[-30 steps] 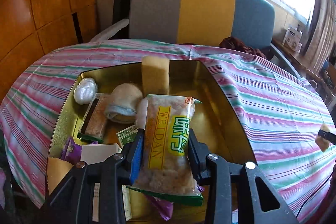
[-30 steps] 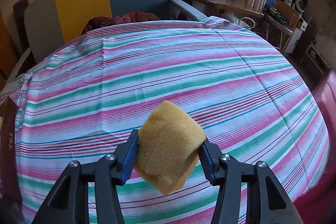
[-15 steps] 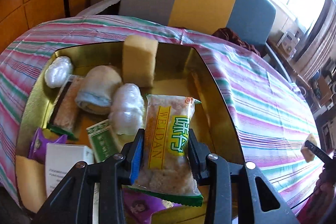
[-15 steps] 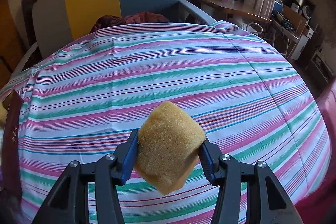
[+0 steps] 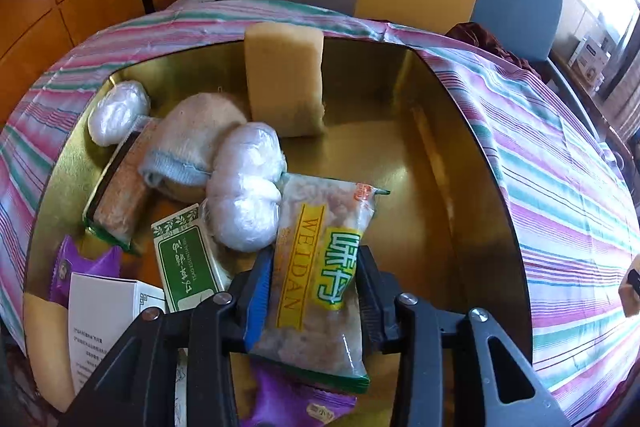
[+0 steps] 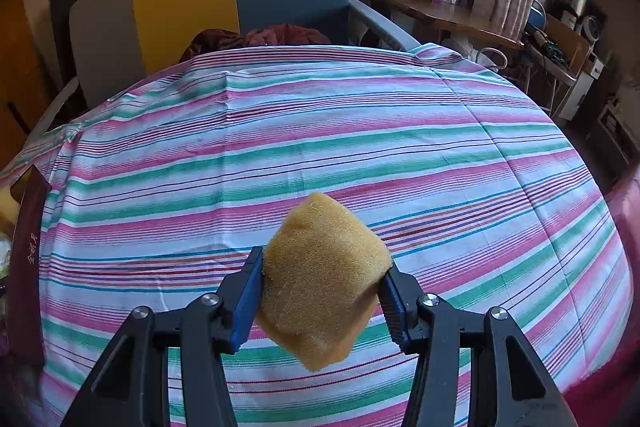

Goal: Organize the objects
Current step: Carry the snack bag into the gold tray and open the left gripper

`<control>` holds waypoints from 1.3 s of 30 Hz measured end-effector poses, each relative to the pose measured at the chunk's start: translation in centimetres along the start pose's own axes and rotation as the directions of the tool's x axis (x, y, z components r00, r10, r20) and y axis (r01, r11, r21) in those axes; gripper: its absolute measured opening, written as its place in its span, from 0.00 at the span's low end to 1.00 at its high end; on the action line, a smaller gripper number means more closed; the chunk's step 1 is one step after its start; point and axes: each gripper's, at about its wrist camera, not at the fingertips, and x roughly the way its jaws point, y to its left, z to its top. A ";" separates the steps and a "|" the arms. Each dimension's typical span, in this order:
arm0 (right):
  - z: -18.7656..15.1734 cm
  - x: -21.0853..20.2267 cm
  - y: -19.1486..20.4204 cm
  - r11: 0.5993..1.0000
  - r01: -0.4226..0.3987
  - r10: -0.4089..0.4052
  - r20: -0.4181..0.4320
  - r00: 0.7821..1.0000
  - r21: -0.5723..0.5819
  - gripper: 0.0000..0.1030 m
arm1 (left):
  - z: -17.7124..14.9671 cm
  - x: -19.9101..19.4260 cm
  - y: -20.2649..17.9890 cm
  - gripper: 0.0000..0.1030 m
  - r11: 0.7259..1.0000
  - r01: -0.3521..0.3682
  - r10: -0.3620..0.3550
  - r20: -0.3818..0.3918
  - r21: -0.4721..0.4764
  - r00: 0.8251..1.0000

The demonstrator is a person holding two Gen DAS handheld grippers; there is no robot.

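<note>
My left gripper [image 5: 316, 291] has just been easing its jaws apart around the clear WEIDAN snack packet [image 5: 320, 275], low inside the gold metal tin [image 5: 460, 163]. My right gripper [image 6: 320, 301] pinches the yellow foam sponge block [image 6: 324, 287] above the striped tablecloth [image 6: 320, 131].

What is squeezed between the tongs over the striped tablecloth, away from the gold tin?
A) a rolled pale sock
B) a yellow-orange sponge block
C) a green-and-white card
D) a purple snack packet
B: the right tongs clamp a yellow-orange sponge block above the bare striped tablecloth, with both pads pressed into its sides.
</note>
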 end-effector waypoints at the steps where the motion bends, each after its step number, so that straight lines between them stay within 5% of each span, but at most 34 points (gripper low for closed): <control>1: 0.0 0.0 0.0 1.000 0.000 0.000 -0.001 1.000 -0.001 0.52 | -0.1 0.0 0.0 0.43 1.000 -0.001 0.001 0.002 0.004 1.000; 22: -0.9 1.9 2.0 0.995 -0.036 0.026 -0.107 0.994 -0.094 0.53 | -1.6 -8.7 1.0 0.50 0.998 -0.003 -0.014 0.270 0.062 0.963; 39: -1.5 2.1 3.1 0.988 -0.037 0.016 -0.138 0.990 -0.151 0.53 | -4.1 -13.2 2.2 0.50 0.997 0.010 -0.036 0.326 0.082 0.945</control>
